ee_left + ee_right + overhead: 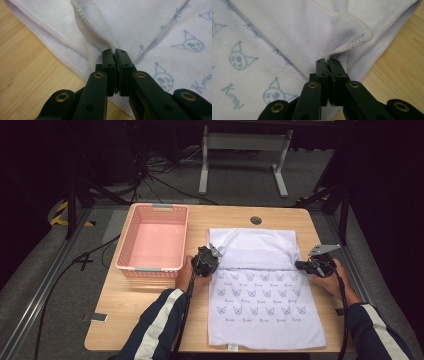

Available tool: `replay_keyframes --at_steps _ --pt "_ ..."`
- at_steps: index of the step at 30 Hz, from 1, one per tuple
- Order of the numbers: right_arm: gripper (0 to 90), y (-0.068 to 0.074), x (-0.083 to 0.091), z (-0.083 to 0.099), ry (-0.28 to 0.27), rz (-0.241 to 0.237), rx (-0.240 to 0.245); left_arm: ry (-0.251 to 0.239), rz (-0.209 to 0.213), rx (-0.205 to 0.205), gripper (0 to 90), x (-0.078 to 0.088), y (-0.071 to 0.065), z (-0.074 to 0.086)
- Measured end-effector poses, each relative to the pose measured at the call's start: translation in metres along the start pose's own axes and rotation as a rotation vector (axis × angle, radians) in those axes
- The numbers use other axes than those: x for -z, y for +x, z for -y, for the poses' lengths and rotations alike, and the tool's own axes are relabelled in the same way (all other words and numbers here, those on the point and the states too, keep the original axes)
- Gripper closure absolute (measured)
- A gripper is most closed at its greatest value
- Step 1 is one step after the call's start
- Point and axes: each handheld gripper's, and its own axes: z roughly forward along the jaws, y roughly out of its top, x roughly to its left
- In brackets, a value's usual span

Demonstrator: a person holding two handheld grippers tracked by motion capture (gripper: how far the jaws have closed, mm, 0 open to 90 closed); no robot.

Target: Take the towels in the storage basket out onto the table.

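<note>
Towel: we see a white towel (265, 305) with small blue cat-face prints lying flat on the wooden table (150, 315), right of centre; its far part is folded back toward us, so a plain white band (252, 247) lies over the printed side.
Fold edge: the folded-over hem runs across the towel between the two grippers, from its left side to its right side.
Left gripper: we hold the left gripper (210, 258) at the towel's left side; in the left gripper view (114, 53) its jaws are pressed together, pinching the stitched hem of the folded layer, which puckers up into the tips.
Right gripper: we hold the right gripper (302, 266) at the towel's right side; in the right gripper view (327, 61) its jaws are likewise clamped on the corner of the folded layer, the hem bunched at the tips.
Hands: our left hand (187, 272) and right hand (332, 279) come in from the near edge, sleeves dark with a white stripe.
Basket: a pink basket (131, 237) stands on the table's far left, just beside the towel and apart from both grippers.
</note>
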Motion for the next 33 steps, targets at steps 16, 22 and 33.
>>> replay_keyframes --at_steps 16,22,33 --pt "86.4 0.022 0.087 0.002 -0.274 -0.174 0.098 -0.279 0.091 -0.063 86.4 0.091 -0.041 0.014" --pt "86.4 0.041 0.127 0.035 -0.303 -0.304 0.245 -0.294 0.198 -0.173 85.7 0.127 -0.053 0.056" --pt "86.0 0.084 0.108 0.084 0.004 -0.473 0.381 -0.044 0.31 -0.241 85.6 0.099 -0.085 0.099"
